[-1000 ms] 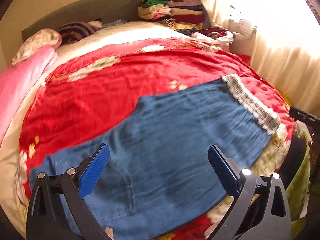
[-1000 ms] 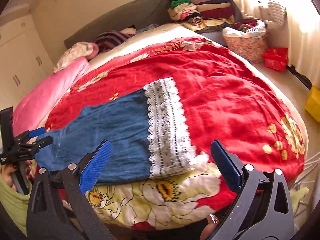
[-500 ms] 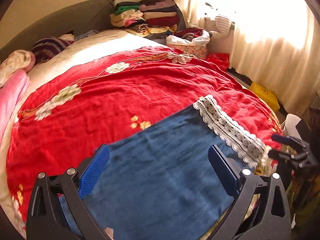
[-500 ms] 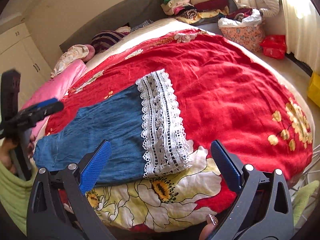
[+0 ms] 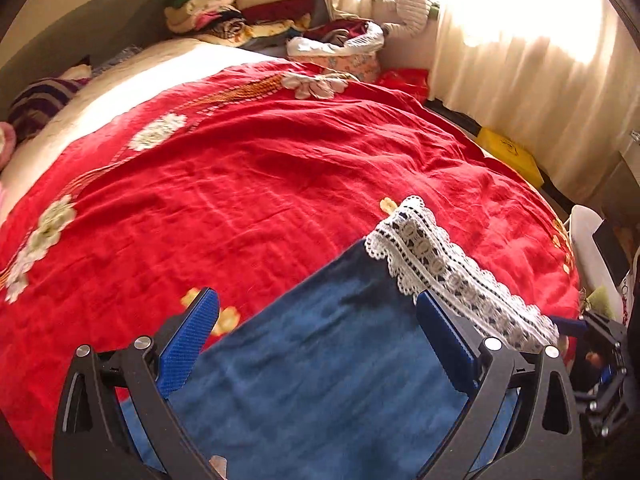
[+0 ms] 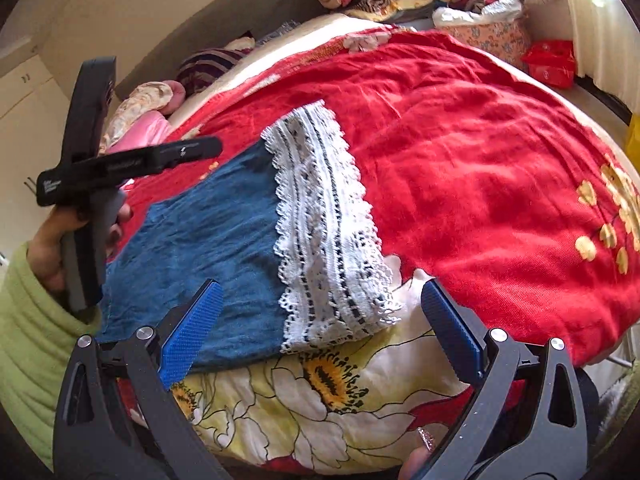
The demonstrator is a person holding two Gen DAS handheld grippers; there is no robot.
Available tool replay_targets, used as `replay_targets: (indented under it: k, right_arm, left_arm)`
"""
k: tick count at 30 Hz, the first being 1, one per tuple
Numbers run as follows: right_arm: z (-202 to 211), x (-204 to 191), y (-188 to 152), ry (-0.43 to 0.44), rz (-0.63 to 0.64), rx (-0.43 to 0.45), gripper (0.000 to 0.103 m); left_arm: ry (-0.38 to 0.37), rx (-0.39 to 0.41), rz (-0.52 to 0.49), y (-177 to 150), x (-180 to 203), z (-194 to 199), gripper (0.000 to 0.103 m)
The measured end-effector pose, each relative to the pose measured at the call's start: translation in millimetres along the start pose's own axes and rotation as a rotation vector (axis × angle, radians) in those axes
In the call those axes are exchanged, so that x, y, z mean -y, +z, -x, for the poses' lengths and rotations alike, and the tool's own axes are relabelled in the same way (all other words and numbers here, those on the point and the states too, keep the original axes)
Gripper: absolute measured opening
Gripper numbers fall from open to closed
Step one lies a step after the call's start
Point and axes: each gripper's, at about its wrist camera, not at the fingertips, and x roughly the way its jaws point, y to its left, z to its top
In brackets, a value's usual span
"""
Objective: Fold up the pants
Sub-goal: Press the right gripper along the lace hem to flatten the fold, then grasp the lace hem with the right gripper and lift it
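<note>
Sunlit cream curtains hang at 2 o'clock of the bed, and a red flowered bedspread covers most of the mattress. Blue denim pants with a white lace hem lie flat on that spread near the foot of the bed, the lace band running across the leg end toward 12 o'clock in the right wrist view. A yellow and white sunflower print of the spread shows just below the lace at 6 o'clock. The left tool hovers over the blue cloth with its blue pads spread wide, gripping nothing. The right tool hangs above the lace end, also spread wide and empty. From the right wrist view, a hand in a light green ribbed sleeve holds the left tool's black handle at 9 o'clock. Folded clothes in a stack sit beyond the bed at 12 o'clock, beside a floral fabric basket.
</note>
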Motion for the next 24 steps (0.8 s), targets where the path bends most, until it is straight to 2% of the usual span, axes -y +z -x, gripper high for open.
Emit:
replay_targets:
  k: [3,6,8,9,10,12,14,15,16,17,18,19,20,22,24]
  right_arm:
    - [-6,2,0,0.001,-0.017,-0.007,0.094]
    - [-10,0,0,0.009,-0.006,-0.005,0.094]
    - [-14,-1,-1,0.017,-0.001,-0.010,0.094]
    - [-15,-1,-1,0.016,0.000,-0.009,0.094]
    - [-15,-1,-1,0.022,0.002,-0.004,0.094]
    - [-16,-1,-1,0.033,-0.001,0.002,0.094]
    - [-18,0,-1,0.031,-0.003,-0.003,0.091]
    - [-19,0,0,0.028,-0.002,-0.004,0.082]
    - [-20,0,0,0.033,0.000,-0.005,0.068]
    - [-21,0,0,0.040,0.000,-0.008,0.064]
    - [-21,0,0,0.041,-0.001,-0.005,0.059]
    - [-21,2,0,0.052,-0.006,0.000,0.054]
    - [-21,3,1,0.067,-0.011,0.006,0.050]
    - [-23,2,1,0.101,-0.011,0.007,0.032]
    - [-28,0,1,0.129,-0.002,0.003,0.032]
  left_arm:
    - [-0.031,-0.008,0.023,7,-4,-16,0.098]
    - [-0.099,-0.031,0.086,12,-13,-29,0.097]
    - [-0.145,-0.032,0.108,14,-14,-35,0.091]
    - [-0.157,-0.036,0.106,15,-14,-38,0.080]
    - [-0.161,-0.044,0.099,15,-13,-41,0.076]
    - [-0.182,-0.059,0.081,14,-9,-47,0.076]
    - [-0.223,-0.073,0.065,12,-5,-54,0.066]
    - [-0.231,-0.081,0.056,11,-2,-56,0.065]
    - [-0.230,-0.086,0.041,10,1,-59,0.065]
    - [-0.226,-0.091,0.028,10,3,-60,0.065]
    - [-0.229,-0.093,0.018,9,5,-61,0.059]
    - [-0.236,-0.093,0.015,9,6,-61,0.056]
    - [-0.240,-0.091,0.012,9,6,-61,0.056]
    - [-0.243,-0.084,0.007,9,6,-60,0.056]
    - [-0.253,-0.075,0.019,8,5,-61,0.055]
